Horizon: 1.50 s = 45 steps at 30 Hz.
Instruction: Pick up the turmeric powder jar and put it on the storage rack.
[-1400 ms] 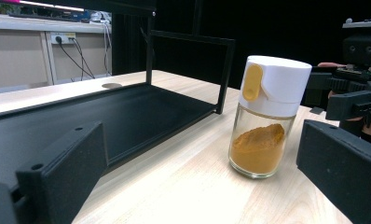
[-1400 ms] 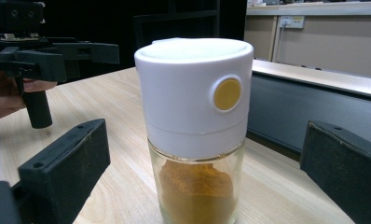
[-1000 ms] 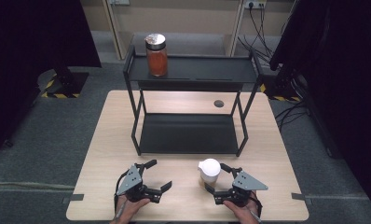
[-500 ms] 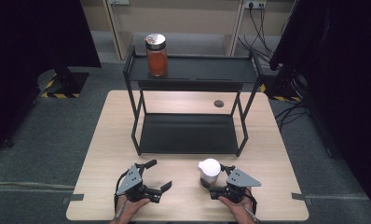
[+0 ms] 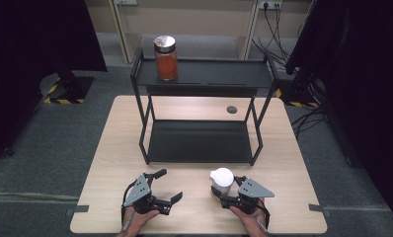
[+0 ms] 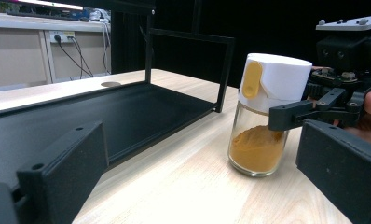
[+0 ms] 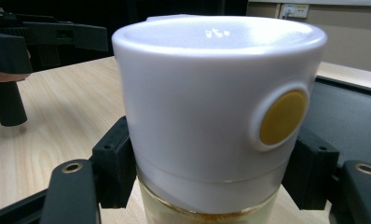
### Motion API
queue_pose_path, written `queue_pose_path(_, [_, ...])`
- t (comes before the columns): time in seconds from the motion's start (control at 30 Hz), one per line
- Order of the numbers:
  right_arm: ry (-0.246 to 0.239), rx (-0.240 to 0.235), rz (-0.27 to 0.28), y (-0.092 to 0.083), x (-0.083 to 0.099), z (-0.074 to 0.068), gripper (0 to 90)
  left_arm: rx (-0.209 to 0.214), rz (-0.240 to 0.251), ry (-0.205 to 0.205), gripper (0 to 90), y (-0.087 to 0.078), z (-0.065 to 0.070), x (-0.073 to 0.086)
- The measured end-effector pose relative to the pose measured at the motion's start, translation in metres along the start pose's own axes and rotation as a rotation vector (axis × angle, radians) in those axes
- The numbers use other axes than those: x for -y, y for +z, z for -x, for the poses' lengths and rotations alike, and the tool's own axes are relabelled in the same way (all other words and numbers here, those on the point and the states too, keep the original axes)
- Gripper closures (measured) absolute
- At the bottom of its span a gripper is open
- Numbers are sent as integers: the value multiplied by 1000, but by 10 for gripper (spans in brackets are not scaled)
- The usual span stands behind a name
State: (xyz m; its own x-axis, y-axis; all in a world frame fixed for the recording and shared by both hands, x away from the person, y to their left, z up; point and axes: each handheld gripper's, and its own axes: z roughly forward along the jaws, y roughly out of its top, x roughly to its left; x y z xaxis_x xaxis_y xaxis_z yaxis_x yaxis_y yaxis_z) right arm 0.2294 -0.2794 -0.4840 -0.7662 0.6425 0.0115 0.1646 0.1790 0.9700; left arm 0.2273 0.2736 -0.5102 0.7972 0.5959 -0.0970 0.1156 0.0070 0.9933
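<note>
A small glass jar [image 5: 222, 177] with a white lid and brown powder stands upright on the table near the front edge, right of centre. My right gripper [image 5: 225, 193] is shut on it just below the lid; its jaws have just been closing around the jar. In the right gripper view the jar [image 7: 211, 107] stands between the two pads [image 7: 113, 163]. The left gripper view has the jar [image 6: 263, 121] with the right gripper [image 6: 314, 109] clamped on it. My left gripper [image 5: 170, 185] hovers open and empty to the jar's left.
A black two-level rack [image 5: 199, 140] stands at the table's middle and back. On its top shelf, at the left end, is a jar of orange contents [image 5: 165, 58] with a metal lid. A dark round grommet [image 5: 231, 109] sits in the tabletop behind the rack.
The right gripper's jaws stood wide around the white-lidded jar and have closed onto it. The left gripper has stayed where it was.
</note>
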Motion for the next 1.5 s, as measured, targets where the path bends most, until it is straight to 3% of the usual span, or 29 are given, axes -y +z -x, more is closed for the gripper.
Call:
queue_pose_path(0.27, [-31, 5, 26, -3, -5, -5, 307, 0, 0, 1, 14, 0, 0, 0])
queue_pose_path(0.97, [-1, -19, 34, -5, -30, 0, 307, -2, -1, 2, 14, 0, 0, 0])
queue_pose_path(1.5, [-32, -11, 58, -4, -67, 2, 307, -5, -4, 3, 14, 0, 0, 1])
